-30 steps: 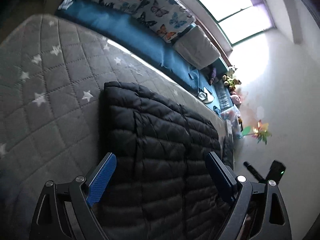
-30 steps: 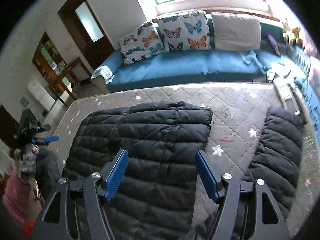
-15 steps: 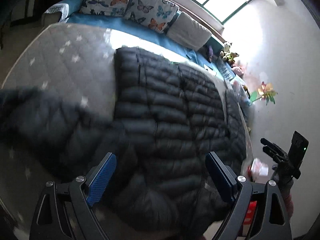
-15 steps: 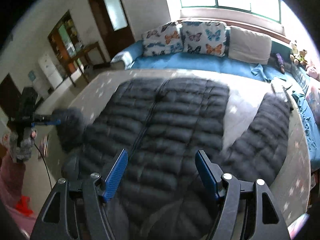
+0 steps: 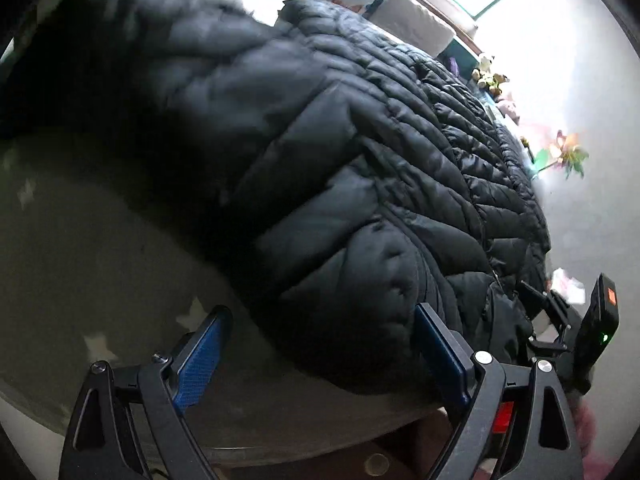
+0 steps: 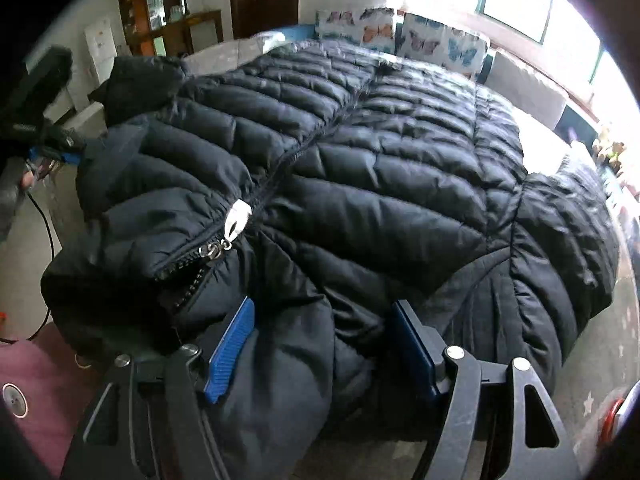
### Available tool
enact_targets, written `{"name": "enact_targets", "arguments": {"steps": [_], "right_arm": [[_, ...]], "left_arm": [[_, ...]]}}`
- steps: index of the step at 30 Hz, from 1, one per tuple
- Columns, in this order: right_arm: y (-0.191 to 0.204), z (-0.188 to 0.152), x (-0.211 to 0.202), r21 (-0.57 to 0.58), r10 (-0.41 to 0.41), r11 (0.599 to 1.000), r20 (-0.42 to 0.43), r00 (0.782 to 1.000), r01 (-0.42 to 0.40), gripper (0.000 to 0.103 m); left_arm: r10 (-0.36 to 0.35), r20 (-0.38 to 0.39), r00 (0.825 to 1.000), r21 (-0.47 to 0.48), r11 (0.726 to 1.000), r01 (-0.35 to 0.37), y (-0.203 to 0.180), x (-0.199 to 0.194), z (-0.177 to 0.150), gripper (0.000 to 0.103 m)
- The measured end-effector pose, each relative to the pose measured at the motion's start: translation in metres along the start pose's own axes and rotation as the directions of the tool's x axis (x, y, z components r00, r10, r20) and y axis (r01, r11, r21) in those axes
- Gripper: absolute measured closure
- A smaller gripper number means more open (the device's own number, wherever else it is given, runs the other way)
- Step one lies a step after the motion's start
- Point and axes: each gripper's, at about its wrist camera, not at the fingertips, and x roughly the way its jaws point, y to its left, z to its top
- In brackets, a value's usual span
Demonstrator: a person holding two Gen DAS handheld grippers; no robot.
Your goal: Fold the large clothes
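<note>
A large black quilted puffer jacket (image 6: pixel 380 160) lies spread front-up on a grey star-patterned mattress (image 5: pixel 80 260). Its zipper runs down the middle, with a silver pull (image 6: pixel 237 218) near the collar. My right gripper (image 6: pixel 320 344) is open, its blue pads on either side of the shoulder fabric at the near edge. My left gripper (image 5: pixel 316 344) is open at the jacket's (image 5: pixel 340 160) near shoulder edge by the mattress rim. The other gripper shows at the right of the left wrist view (image 5: pixel 560 320).
A blue sofa with butterfly cushions (image 6: pixel 432 40) and a grey cushion (image 5: pixel 416 20) runs behind the mattress under bright windows. Stuffed toys (image 5: pixel 490 76) sit at its end. A dark door and shelves (image 6: pixel 168 12) stand at the back left.
Both grippers have pulled back and dropped low to the near edge of the mattress, at the jacket's collar and shoulders. Both stay open.
</note>
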Motion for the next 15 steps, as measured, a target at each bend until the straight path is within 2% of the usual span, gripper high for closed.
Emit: {"name": "enact_targets", "arguments": {"steps": [2, 3, 6, 9, 12, 15], "right_arm": [[-0.005, 0.002, -0.014, 0.032, 0.028, 0.999, 0.022, 0.999, -0.028, 0.026], [-0.01, 0.002, -0.024, 0.047, 0.029, 0.998, 0.049, 0.998, -0.031, 0.026], [-0.022, -0.004, -0.041, 0.08, -0.03, 0.997, 0.072, 0.997, 0.024, 0.026], [-0.039, -0.017, -0.049, 0.15, -0.076, 0.986, 0.056, 0.996, 0.067, 0.026], [-0.055, -0.036, -0.052, 0.24, -0.095, 0.967, 0.031, 0.995, 0.085, 0.026], [-0.068, -0.048, -0.051, 0.306, -0.11, 0.947, 0.015, 0.994, 0.1, 0.026]], "left_arm": [[-0.062, 0.035, 0.997, -0.06, 0.996, 0.064, 0.013, -0.008, -0.001, 0.006], [-0.065, 0.069, 0.996, -0.08, 0.994, 0.07, 0.018, -0.015, -0.002, 0.006], [-0.085, 0.13, 0.988, -0.134, 0.986, 0.102, 0.031, -0.027, 0.0, 0.006], [-0.153, 0.095, 0.984, -0.184, 0.968, 0.169, 0.036, -0.02, -0.001, 0.006], [-0.148, 0.045, 0.988, -0.184, 0.971, 0.154, 0.031, -0.005, -0.006, 0.006], [-0.147, 0.037, 0.988, -0.158, 0.976, 0.151, 0.018, -0.002, -0.003, 0.006]]}}
